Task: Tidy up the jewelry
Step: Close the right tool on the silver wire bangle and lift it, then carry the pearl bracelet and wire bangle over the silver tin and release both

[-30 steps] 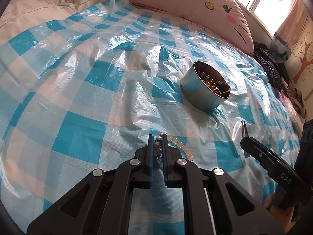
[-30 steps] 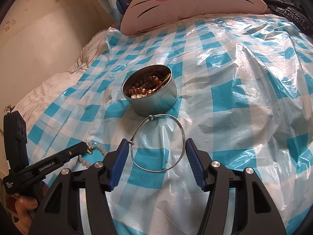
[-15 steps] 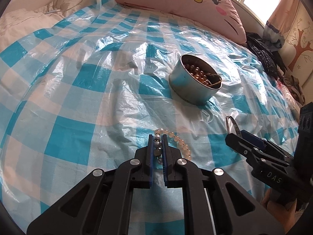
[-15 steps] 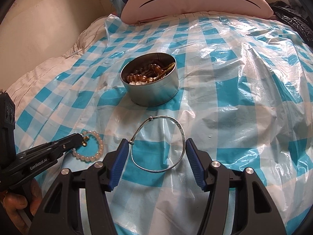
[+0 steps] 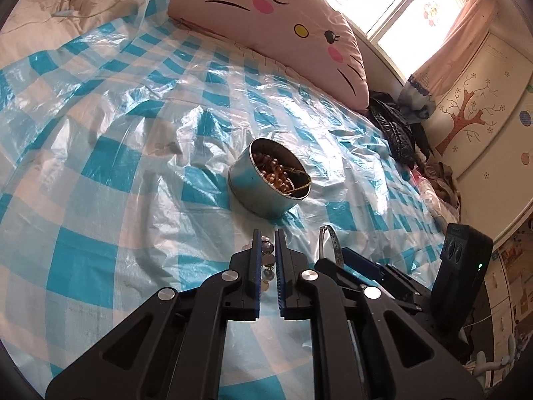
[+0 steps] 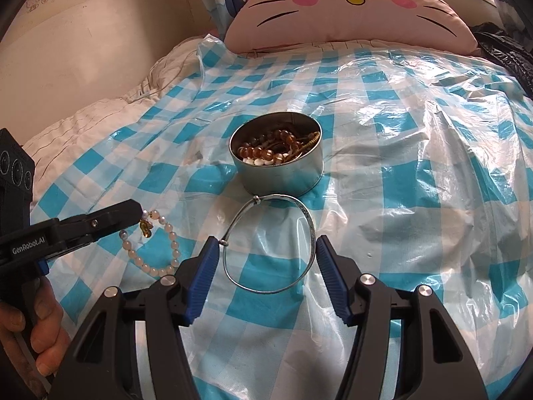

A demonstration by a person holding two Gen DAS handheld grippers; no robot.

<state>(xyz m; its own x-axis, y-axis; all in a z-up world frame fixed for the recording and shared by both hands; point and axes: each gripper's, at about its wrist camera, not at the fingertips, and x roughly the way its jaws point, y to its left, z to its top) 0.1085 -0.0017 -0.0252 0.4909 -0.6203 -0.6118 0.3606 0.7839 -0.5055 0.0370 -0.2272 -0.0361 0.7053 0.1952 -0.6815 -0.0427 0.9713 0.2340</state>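
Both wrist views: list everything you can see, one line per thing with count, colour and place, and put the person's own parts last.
Round tin: one, silver metal, mid-bed, holding brown and white beads.
Bangle: one, thin silver, lying flat just in front of the tin, between the right claw's open fingers.
Pearl bracelet: one, pale cream beads with a small gold charm, one end pinched in the left claw.
Plastic sheet: one, blue-and-white check, covering the bed.
Cat-face pillow: one, pink, at the head of the bed.
Dark garment: one, black, at the bed's edge by the window.
Left claw: one, black with blue pads, shut on the bracelet.
Right claw: one, black with blue pads, open.
Hand: one, gripping the left claw's handle.
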